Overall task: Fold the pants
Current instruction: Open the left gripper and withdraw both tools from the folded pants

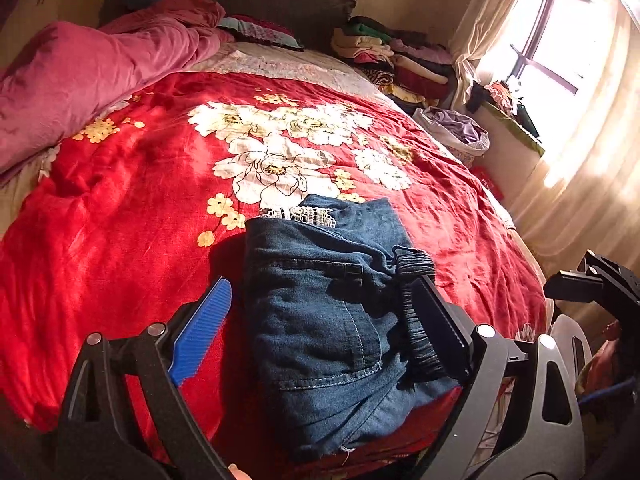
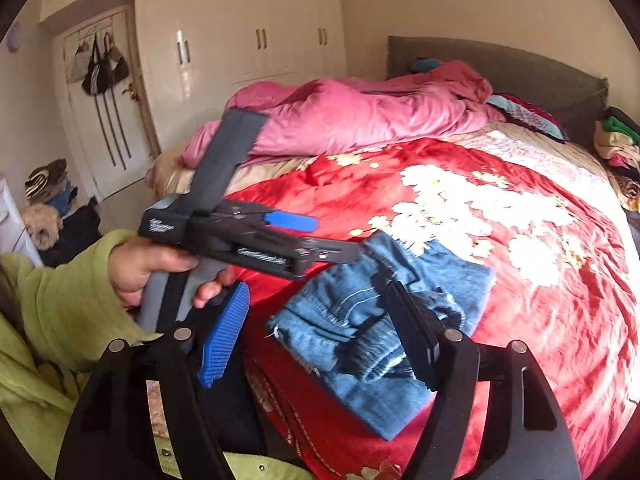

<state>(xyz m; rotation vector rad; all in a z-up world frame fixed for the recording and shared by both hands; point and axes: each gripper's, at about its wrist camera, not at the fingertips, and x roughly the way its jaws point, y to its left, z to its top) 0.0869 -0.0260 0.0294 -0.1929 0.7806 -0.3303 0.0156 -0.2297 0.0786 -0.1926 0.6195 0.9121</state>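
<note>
Landmark: the folded jeans (image 1: 324, 320).

Nearest, left wrist view: left gripper (image 1: 326, 320) spread wide, blue pad (image 1: 200, 332) off the bundle's left edge, black pad (image 1: 440, 320) over the dark elastic waistband (image 1: 416, 312) at its right. The denim shows between the fingers, but neither pad presses it, so I read the gripper as released, nothing held.

Right wrist view: right gripper (image 2: 320, 332) likewise open, fingers straddling the view of the jeans (image 2: 384, 320) without gripping them. The person's left hand (image 2: 152, 272), in a yellow-green sleeve (image 2: 60, 300), holds the other gripper to the left of the bundle.

The jeans sit as a compact rectangle on the red floral bedspread (image 1: 120, 220), near the bed's near edge. Seen from the left gripper, the long axis runs away from it, toward the headboard (image 1: 256, 0). The bundle lies directly ahead of and below the left gripper, and ahead and slightly right for the right gripper. Both are close; the left looks squarer to it.

Judgement: fold looks finished or nearly so. Any tidying press or lift would start from the near short edge.

Beyond the jeans: pink duvet (image 1: 80, 72) far left, stacked clothes (image 1: 392, 56) far right by the window (image 1: 552, 28).

Writing: a small light mark on the left gripper's body in the right wrist view, too blurred to read. No other labels legible.
</note>
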